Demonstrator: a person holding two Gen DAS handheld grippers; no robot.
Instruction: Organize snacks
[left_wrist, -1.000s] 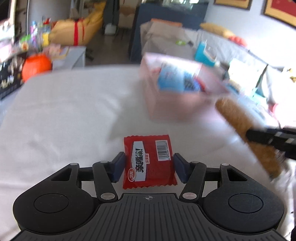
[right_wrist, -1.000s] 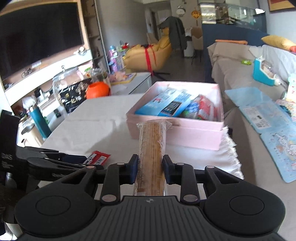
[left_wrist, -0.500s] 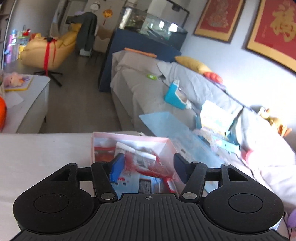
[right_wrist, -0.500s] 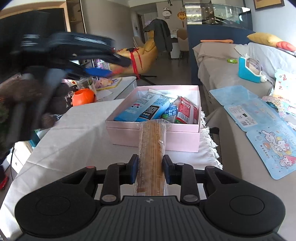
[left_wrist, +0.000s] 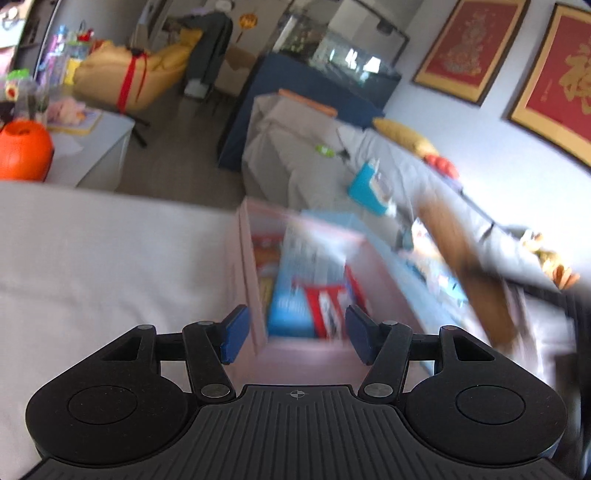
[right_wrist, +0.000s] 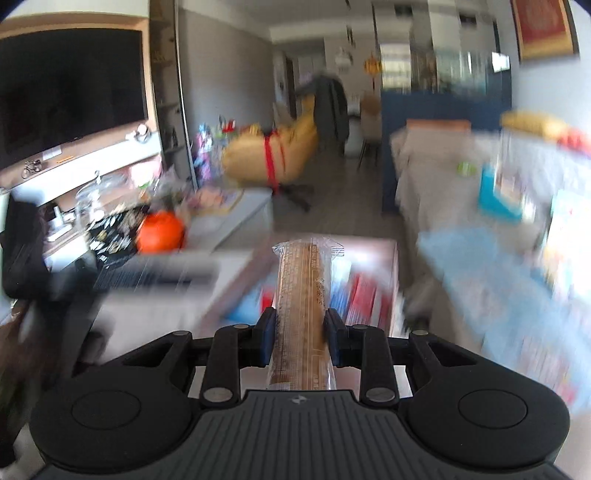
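Note:
My left gripper (left_wrist: 291, 338) is open and empty, just above the near wall of the pink snack box (left_wrist: 243, 280). Blue and red packets (left_wrist: 295, 299) lie in the box. My right gripper (right_wrist: 300, 341) is shut on a long brown wrapped biscuit bar (right_wrist: 302, 299) and holds it over the pink box (right_wrist: 389, 266). In the left wrist view the bar (left_wrist: 469, 273) shows blurred, slanting above the box's right side. Both views are motion-blurred.
The box sits on a table with a white cloth (left_wrist: 103, 251). An orange pumpkin-shaped pot (left_wrist: 24, 151) stands at the far left. A grey sofa (left_wrist: 317, 166) with blue mats lies to the right. The left gripper's dark shape (right_wrist: 122, 277) shows blurred left of the bar.
My left gripper let the red packet go into the box and has drawn back a little. My right gripper has lifted the bar forward over the box.

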